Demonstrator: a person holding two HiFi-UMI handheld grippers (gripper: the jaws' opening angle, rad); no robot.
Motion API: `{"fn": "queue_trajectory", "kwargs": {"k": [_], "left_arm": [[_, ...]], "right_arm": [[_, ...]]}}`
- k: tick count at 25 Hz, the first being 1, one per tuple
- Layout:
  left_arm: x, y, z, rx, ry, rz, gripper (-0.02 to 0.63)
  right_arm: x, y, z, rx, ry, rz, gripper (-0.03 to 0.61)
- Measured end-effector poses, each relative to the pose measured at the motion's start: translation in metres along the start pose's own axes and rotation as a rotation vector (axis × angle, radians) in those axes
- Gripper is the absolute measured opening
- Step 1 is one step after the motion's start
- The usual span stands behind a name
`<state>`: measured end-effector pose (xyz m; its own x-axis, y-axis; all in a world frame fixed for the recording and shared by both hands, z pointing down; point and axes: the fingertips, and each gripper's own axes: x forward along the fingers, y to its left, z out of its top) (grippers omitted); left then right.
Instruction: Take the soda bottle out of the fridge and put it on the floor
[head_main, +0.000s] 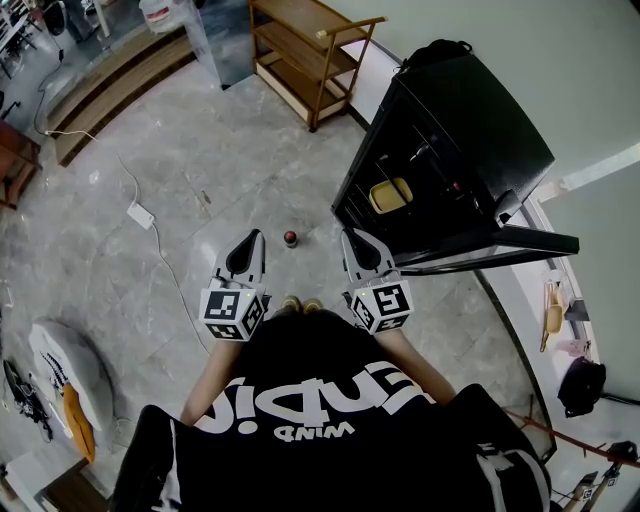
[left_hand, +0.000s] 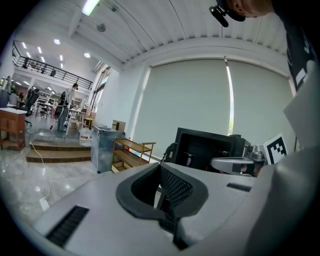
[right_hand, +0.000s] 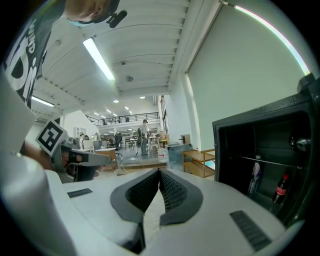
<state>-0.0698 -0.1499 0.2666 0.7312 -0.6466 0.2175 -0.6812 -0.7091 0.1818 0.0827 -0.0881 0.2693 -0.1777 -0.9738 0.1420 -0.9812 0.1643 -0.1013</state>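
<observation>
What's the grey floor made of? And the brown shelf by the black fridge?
The grey floor looks like polished stone or marble-look tile: cloudy pale veins, thin joint lines, soft shine. The brown open shelf looks like smooth, lightly varnished wood: warm brown colour, flat boards, thin square legs.

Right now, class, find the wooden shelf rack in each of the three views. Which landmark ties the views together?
Head view: wooden shelf rack at top centre, left of the open black fridge.
Left gripper view: rack left of centre, fridge to its right.
Right gripper view: rack right of centre, beside the fridge.
Shared landmark: the fridge.
</observation>
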Motion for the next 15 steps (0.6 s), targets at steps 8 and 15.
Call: {"fn": "queue_trajectory", "kwargs": {"k": [8,15], "left_arm": [[0.0007,-0.0016,-0.0017,-0.006,0.013,-0.003,0.008],[0.0015,-0.0042,-0.0022,-0.006,0.024,-0.003,0.008]], "right_arm": [[-0.0007,-0.0017,-0.0054,0.001,0.014,0.009,0.025],[-0.0025,-0.0054,-0.0071,0.008,0.024,0.014,0.025]]}}
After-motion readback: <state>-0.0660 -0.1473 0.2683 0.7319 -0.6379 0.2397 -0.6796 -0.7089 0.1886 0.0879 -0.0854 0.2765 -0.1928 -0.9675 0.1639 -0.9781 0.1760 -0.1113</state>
